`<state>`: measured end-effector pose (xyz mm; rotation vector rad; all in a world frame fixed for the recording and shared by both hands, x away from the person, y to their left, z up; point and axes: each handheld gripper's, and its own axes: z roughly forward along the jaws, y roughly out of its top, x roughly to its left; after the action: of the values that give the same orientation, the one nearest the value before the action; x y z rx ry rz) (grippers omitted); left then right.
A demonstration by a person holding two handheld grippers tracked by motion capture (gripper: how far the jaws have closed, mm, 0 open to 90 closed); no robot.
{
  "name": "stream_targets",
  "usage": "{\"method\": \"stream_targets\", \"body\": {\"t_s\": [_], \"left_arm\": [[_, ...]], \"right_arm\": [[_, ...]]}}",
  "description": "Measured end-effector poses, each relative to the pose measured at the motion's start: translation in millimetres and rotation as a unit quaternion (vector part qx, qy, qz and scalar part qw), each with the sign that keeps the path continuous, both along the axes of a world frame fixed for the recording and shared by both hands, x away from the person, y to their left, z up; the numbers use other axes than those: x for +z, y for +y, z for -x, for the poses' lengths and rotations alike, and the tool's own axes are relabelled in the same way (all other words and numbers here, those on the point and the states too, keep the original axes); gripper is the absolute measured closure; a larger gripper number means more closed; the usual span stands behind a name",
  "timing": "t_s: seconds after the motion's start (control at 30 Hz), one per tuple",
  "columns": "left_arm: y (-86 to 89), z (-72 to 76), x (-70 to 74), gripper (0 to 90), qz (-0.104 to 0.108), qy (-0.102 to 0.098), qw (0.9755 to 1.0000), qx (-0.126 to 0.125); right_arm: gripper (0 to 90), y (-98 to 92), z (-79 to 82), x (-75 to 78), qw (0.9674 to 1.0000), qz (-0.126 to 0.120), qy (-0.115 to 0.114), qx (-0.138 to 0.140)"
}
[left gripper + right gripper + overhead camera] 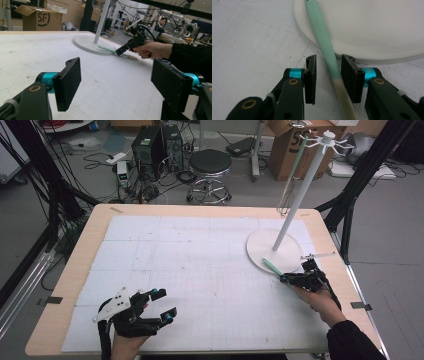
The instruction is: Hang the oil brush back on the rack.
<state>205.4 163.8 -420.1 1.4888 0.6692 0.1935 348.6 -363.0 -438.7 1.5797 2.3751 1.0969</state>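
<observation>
A slim utensil with a mint-green handle and a cream end lies slanted, its green part resting on the rim of the white round stand base and its cream end on the mat. My right gripper straddles the handle where green meets cream. The handle runs close along the right pad, with a clear gap to the left pad. In the high view that gripper sits low at the base's near edge. My left gripper rests at the near left, wide open with nothing between its pads.
The stand's white pole leans up to hooks at the top, where another green-handled utensil hangs. A thin metal piece lies by the base's right rim. Behind the table stand a stool and a cardboard box.
</observation>
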Motion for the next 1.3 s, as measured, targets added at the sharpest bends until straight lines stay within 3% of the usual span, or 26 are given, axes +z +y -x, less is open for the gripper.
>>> {"method": "stream_targets", "body": {"t_s": [0.53,0.67,1.0,1.3], "left_arm": [[-0.9,0.4,0.4,24.9,0.000,-0.001,1.0000,-0.002],[-0.6,0.2,0.4,24.9,0.000,-0.001,1.0000,-0.003],[0.9,-0.1,0.1,24.9,0.002,0.000,1.0000,0.001],[0.1,0.1,0.4,24.9,0.001,-0.002,1.0000,0.000]], "right_arm": [[72.0,6.9,1.4,-0.4,0.9990,0.042,-0.017,0.007],[79.4,7.8,0.8,0.3,0.9984,0.052,-0.021,0.010],[81.4,1.2,-0.6,0.7,0.9998,0.022,-0.002,0.001],[81.6,-5.8,3.9,9.9,0.9996,-0.012,-0.026,-0.003]]}}
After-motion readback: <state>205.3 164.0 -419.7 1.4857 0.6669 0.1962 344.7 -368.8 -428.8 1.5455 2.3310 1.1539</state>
